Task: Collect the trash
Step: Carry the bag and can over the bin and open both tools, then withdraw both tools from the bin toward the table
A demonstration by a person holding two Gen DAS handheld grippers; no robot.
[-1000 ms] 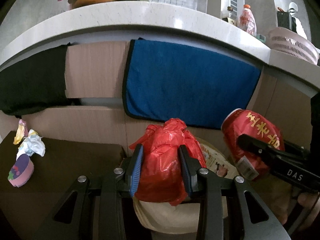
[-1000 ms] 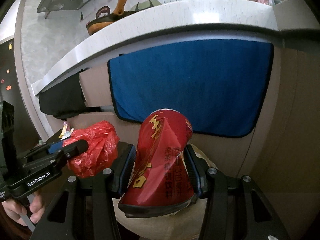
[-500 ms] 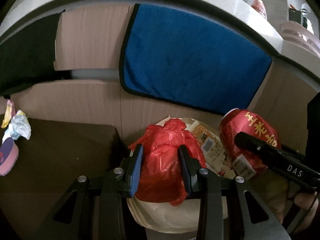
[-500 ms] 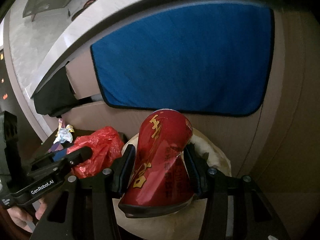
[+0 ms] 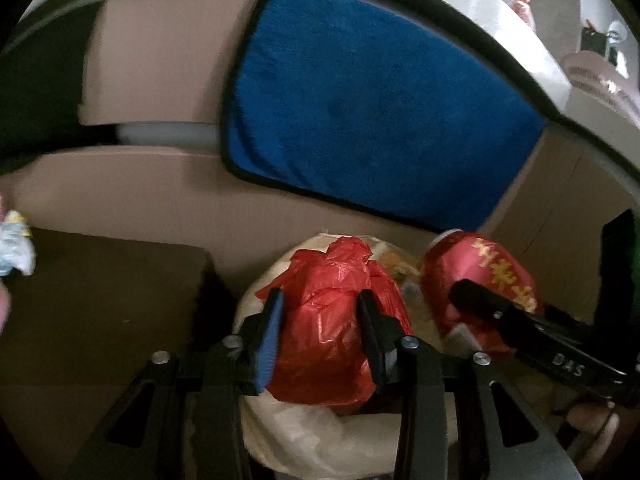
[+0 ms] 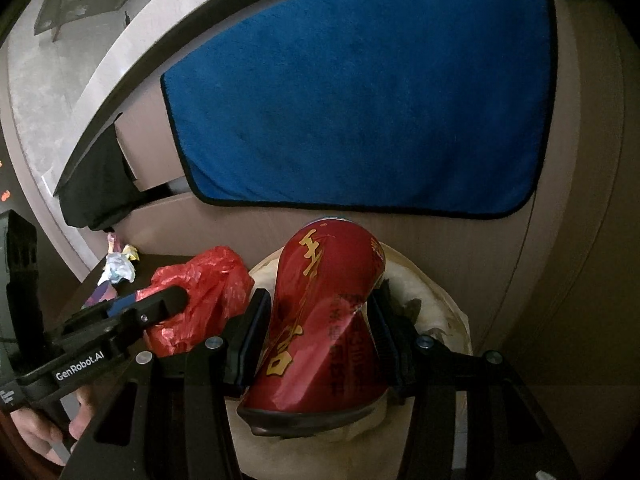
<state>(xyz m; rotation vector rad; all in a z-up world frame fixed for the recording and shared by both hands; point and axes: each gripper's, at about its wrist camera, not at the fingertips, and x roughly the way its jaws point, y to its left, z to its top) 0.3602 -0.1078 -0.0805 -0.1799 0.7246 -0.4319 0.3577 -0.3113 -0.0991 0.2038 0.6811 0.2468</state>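
Over the bin [image 5: 280, 432]: left gripper [image 5: 320, 330] opening around red bag [image 5: 336, 332], right gripper [image 6: 320, 332] pinching crushed can [image 6: 324, 320] (table scraps [image 6: 118, 268] remain).

Left wrist view is motion-blurred. Bin [image 5: 280, 280] interior largely hidden behind red bag [image 5: 328, 320] and can [image 5: 480, 276]. Crumpled wrapper [image 5: 14, 248] cut by the left edge. Right wrist view: can [image 6: 324, 320] hides the bin [image 6: 432, 292] opening; its small print is illegible.
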